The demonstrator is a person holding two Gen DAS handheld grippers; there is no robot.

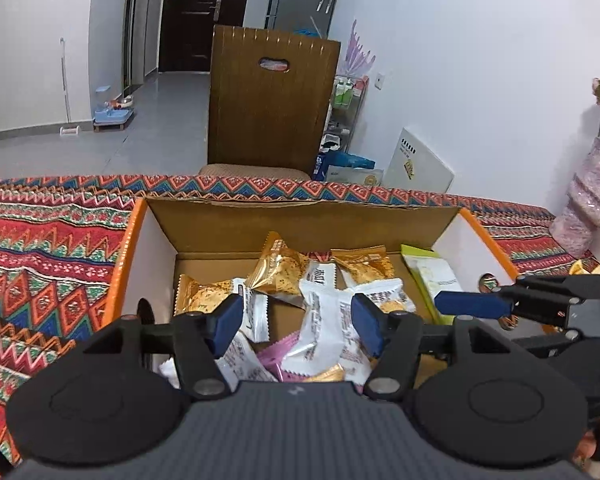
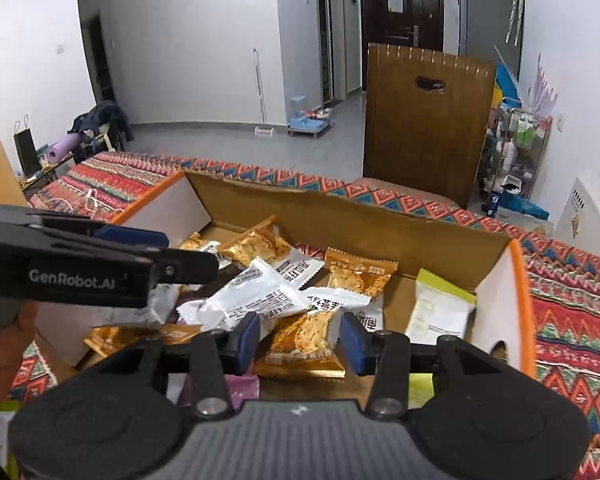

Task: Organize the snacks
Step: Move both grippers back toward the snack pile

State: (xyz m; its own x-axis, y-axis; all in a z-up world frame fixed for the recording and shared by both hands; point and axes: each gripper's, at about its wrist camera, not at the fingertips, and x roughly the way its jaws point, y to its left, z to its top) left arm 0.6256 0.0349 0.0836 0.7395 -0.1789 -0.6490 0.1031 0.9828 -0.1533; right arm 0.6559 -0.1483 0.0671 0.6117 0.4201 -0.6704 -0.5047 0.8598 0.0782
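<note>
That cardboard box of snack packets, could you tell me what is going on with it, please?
A person holds a tool in each hand over the cardboard box, which sits on a patterned cloth. Both the left tool and right tool hang open above the loose gold and white snack packets, gripping none.

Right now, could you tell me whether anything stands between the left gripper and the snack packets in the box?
Nothing visible does. The left gripper, jaws open, hangs over the white packets in the open cardboard box; the right gripper sits aside.
</note>
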